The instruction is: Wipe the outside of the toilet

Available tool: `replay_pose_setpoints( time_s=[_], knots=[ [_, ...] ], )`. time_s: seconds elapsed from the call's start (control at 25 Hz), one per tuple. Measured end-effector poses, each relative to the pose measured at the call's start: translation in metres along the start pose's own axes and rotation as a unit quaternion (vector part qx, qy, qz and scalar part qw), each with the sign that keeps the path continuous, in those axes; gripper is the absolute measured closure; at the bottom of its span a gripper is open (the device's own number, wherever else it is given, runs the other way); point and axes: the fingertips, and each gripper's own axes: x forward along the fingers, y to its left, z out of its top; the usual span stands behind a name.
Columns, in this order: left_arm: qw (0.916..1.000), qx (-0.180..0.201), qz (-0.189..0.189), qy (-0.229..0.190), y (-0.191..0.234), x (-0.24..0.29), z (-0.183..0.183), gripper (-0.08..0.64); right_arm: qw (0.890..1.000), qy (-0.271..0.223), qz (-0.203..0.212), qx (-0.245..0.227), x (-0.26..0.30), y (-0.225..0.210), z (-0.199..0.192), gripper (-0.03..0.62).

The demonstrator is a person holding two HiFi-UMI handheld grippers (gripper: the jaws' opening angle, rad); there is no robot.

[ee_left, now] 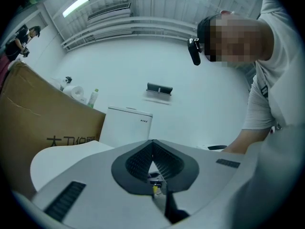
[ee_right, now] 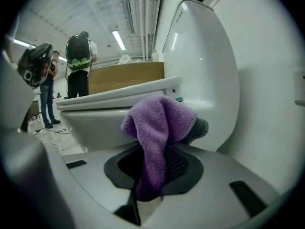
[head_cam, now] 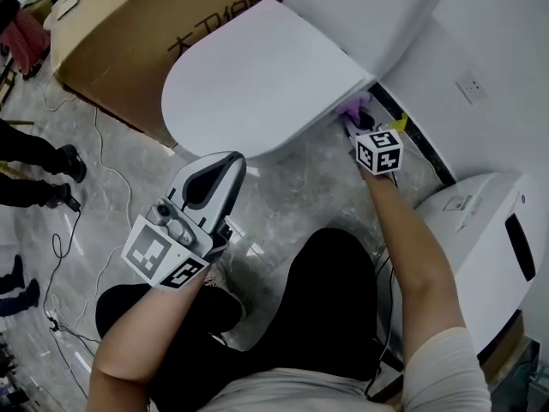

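The right gripper (ee_right: pixel 159 163) is clamped on a purple microfibre cloth (ee_right: pixel 157 125), held at the rear right flank of the toilet (head_cam: pixel 257 84), just beside the bowl (ee_right: pixel 90 125) below the closed lid and near the cistern (ee_right: pixel 205 70). Contact cannot be confirmed, but the step in hand appears to be wiping this side. The left gripper (head_cam: pixel 221 172) is held clear in front of the toilet, jaws together on nothing. The next move probably calls for pressing the cloth against the porcelain and sweeping along its curve with a firm grip.
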Motion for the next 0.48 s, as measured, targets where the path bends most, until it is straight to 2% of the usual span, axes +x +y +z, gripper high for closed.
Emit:
replay_pose_setpoints(
  time_s=[0.24, 0.48],
  knots=[
    [0.9999, -0.004, -0.014, -0.008, -0.004, 0.010, 0.000, 0.554, 0.997, 0.018, 0.075, -0.011, 0.002, 0.088, -0.027, 0.506],
    [0.9997, -0.004, -0.018, -0.012, 0.003, 0.015, 0.005, 0.554, 0.984, 0.046, 0.164, -0.049, 0.006, 0.168, -0.045, 0.505]
  ],
)
